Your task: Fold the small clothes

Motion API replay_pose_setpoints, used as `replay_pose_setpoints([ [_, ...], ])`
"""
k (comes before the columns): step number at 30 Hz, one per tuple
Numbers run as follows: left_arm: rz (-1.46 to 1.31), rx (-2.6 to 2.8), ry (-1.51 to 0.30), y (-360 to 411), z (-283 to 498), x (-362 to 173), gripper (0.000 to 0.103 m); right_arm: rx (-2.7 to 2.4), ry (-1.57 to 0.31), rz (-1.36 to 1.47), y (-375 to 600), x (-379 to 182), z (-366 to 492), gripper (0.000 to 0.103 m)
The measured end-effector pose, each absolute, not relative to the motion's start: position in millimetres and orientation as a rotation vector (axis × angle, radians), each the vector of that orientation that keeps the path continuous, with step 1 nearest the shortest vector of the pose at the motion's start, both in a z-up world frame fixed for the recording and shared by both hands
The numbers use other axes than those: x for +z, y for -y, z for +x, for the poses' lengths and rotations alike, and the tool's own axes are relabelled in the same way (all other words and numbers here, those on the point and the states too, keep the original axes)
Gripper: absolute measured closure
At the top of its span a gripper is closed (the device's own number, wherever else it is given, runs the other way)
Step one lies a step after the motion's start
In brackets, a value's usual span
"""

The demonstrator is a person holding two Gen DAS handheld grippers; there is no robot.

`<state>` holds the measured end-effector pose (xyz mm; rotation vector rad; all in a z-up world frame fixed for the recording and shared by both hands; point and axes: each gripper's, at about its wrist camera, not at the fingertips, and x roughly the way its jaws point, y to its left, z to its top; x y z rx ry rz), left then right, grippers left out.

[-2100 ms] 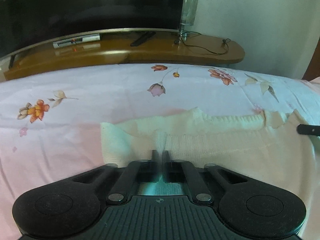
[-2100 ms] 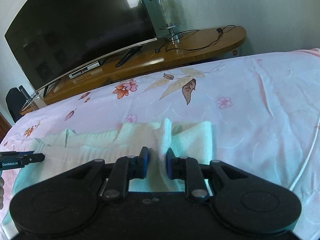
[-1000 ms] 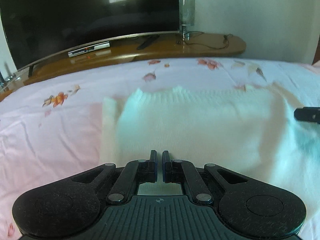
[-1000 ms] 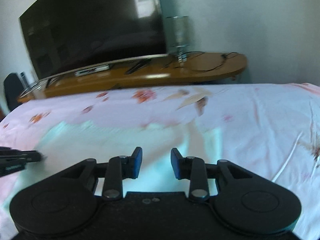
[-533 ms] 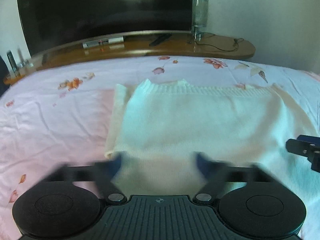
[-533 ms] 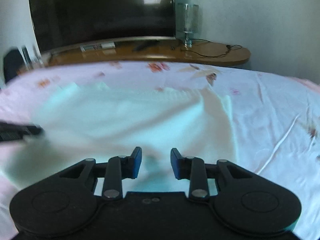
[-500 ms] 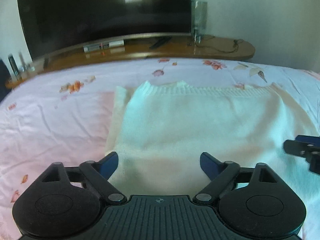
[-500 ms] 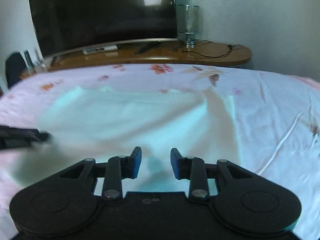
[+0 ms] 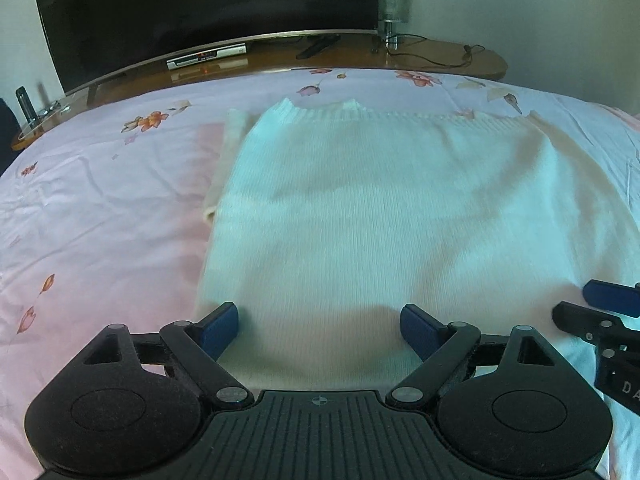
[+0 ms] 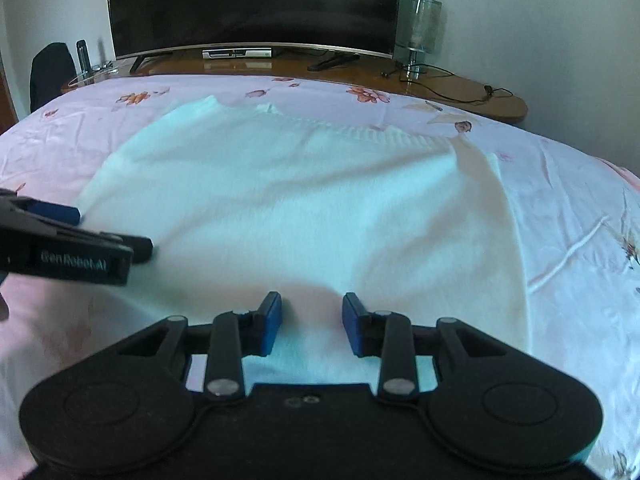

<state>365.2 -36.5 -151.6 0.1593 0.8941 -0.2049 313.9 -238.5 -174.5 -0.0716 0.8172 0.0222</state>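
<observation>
Nearest the cameras, both tools hang just above the near edge of the sweater (image 9: 380, 216), and neither grips anything. The left gripper (image 9: 318, 326) has its blue-padded fingers (image 9: 218, 326) spread wide, released, straddling the knit near the sweater's left side; the right gripper (image 10: 312, 322) has its fingers (image 10: 270, 320) parted by a narrower gap, also released, over the near edge toward the right side. Each tool shows at the margin of the other's view, so they sit side by side along that edge, likely placed to take two corners at once for the next fold. The sweater, cream and finely ribbed, lies flat on the bed (image 9: 100, 216), spread over the pink flowered sheet. A narrow strip of the same knit, probably a sleeve tucked under, peeks out along its left side, and a similar band runs along the right side in the right wrist view, which suggests the sides are already folded in and an end-to-end fold remains. The ribbed band forms the far edge, lying fairly straight. Beyond the bed stands a long wooden TV stand (image 10: 460, 92) carrying a large dark television (image 10: 252, 4), a set-top box (image 10: 236, 53), a glass lamp (image 10: 418, 28) and a trailing cable (image 10: 468, 94).
</observation>
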Motion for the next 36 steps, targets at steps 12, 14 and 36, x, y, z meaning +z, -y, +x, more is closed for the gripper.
replay_pose_setpoints([
  [12,-0.247,-0.180,-1.026,-20,345,-144,0.000,0.067,-0.755,0.032,241,-145,313,0.063],
  [14,-0.411,-0.154,-1.042,-39,334,-154,0.000,0.070,-0.745,0.032,240,-145,319,0.063],
  [36,-0.952,-0.205,-0.823,-50,397,-197,0.030,0.090,-0.718,0.088,235,-162,386,0.063],
])
